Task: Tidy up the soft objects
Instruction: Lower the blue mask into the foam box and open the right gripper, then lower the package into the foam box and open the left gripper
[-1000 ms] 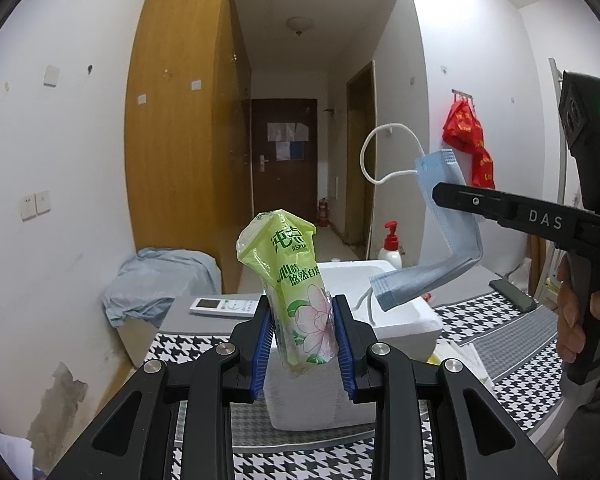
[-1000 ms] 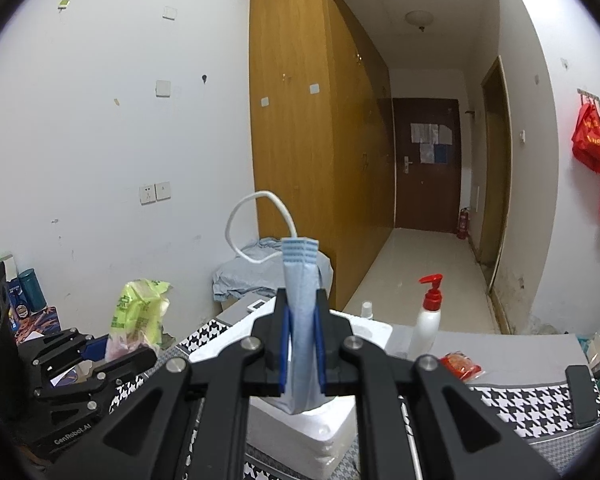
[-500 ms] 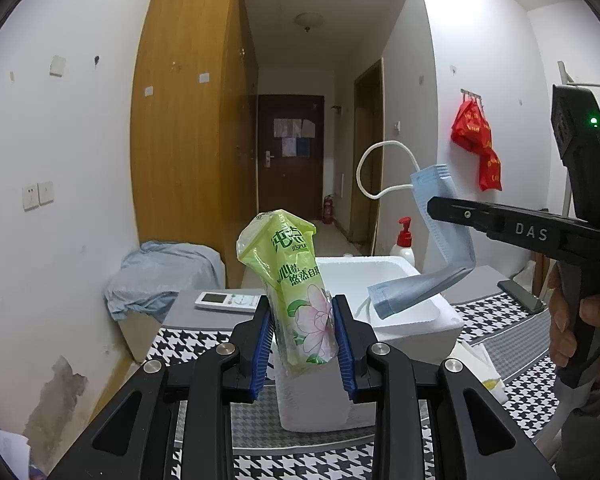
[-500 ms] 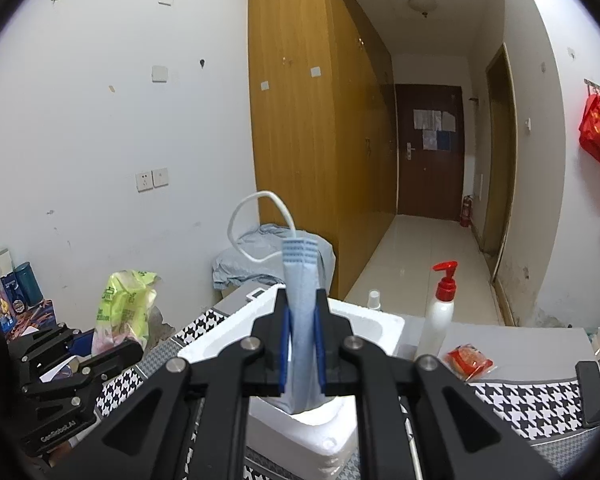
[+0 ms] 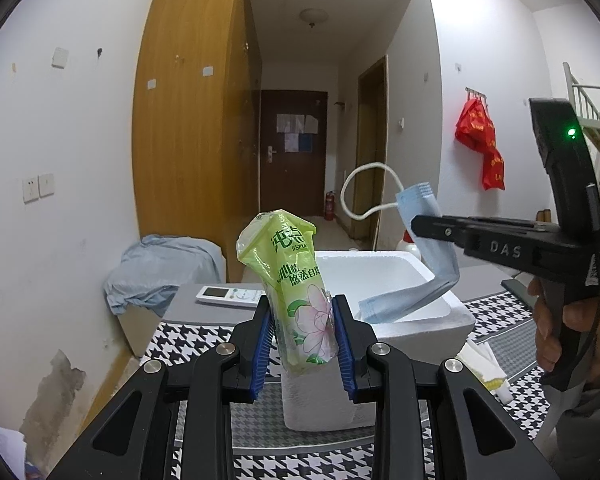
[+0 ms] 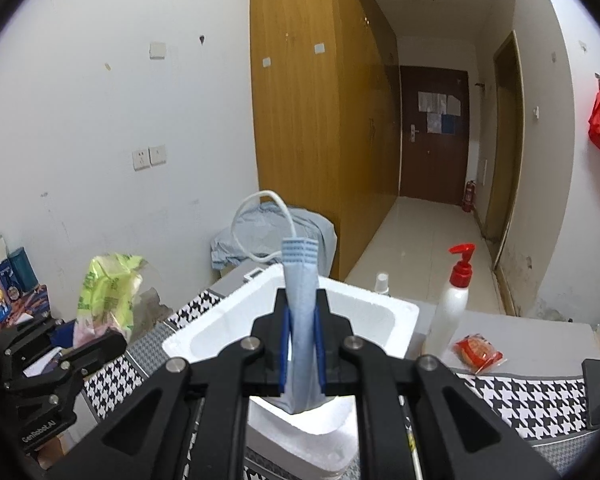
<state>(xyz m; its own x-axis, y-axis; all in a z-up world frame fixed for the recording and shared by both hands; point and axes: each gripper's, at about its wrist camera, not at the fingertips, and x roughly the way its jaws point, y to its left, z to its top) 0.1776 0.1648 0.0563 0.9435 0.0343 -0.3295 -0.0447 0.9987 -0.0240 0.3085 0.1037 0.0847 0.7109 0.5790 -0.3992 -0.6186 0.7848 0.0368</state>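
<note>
A: Left wrist view first?
B: Left gripper (image 5: pixel 302 334) clamped on a green tissue pack (image 5: pixel 296 280), held upright at 6 o'clock. White foam box (image 5: pixel 416 312) just behind. At 3 o'clock, right gripper (image 5: pixel 418 226) pinching a blue face mask (image 5: pixel 424 256), hanging above the box. Remote control (image 5: pixel 230 295) at 9 o'clock of the box.

A: Right wrist view?
B: Closed on the face mask (image 6: pixel 302 320), centre frame, over the foam box (image 6: pixel 396 320). Tissue pack (image 6: pixel 106 288) at 9 o'clock, gripped by the left gripper (image 6: pixel 88 350). Pump bottle (image 6: pixel 452 300) and red snack packet (image 6: pixel 478 352) at 3 o'clock, on the houndstooth cloth (image 6: pixel 540 400).
</note>
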